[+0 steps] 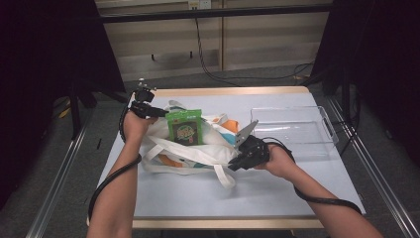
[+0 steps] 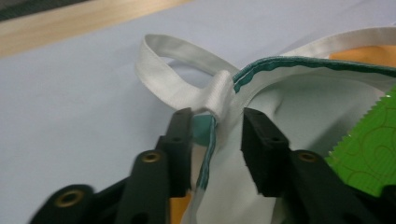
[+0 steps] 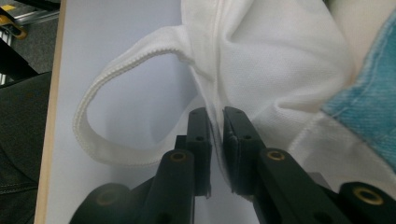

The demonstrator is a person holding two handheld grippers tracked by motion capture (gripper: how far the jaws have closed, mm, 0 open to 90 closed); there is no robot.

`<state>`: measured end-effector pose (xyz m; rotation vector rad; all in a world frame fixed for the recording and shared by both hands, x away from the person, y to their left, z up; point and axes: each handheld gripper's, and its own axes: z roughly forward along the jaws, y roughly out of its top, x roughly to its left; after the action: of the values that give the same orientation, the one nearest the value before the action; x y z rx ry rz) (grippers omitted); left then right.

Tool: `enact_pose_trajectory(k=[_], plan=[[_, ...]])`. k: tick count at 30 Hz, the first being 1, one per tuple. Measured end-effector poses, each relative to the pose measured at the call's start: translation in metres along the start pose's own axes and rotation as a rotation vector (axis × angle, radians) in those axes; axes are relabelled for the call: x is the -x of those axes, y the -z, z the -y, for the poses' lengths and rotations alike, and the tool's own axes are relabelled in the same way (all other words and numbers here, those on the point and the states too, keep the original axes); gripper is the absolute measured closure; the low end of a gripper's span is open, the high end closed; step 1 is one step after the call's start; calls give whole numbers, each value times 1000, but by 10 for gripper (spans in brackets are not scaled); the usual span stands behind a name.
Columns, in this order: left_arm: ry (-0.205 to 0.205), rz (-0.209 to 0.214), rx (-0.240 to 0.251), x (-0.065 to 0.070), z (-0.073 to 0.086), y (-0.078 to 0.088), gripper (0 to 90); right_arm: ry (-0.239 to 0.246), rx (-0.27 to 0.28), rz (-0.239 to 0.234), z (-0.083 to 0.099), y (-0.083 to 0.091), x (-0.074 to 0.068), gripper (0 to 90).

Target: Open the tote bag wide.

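A white tote bag (image 1: 198, 151) with orange and teal print lies left of the table's middle. A green snack packet (image 1: 185, 127) stands out of its mouth. My left gripper (image 1: 159, 113) is at the bag's left rim. In the left gripper view its jaws (image 2: 217, 116) stand apart around the teal-stitched rim (image 2: 224, 88), where a white handle (image 2: 173, 60) joins, and the green packet (image 2: 373, 140) is at right. My right gripper (image 1: 234, 166) is at the bag's right side. In the right gripper view its jaws (image 3: 215, 114) pinch a fold of white cloth (image 3: 271, 60) beside a handle loop (image 3: 93, 135).
A clear plastic tray (image 1: 329, 130) stands at the table's back right. The pale blue table top (image 1: 277, 188) has a wooden edge (image 1: 223, 91) at the back. Black cables trail along both forearms. Dark frame posts flank the table.
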<state>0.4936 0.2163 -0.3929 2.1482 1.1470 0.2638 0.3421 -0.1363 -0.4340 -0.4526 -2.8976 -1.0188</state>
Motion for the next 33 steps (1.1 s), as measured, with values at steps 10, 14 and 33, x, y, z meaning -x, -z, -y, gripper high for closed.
enact_pose_trajectory(k=[10,14,33], plan=[[1,7,21,4,3,18,515,-6,29,44,-12,15,-4,609],[-24,11,14,5,4,27,512,-9,31,66,-16,21,-4,570],[-72,54,24,17,19,50,547,-55,65,107,-34,38,3,583]])
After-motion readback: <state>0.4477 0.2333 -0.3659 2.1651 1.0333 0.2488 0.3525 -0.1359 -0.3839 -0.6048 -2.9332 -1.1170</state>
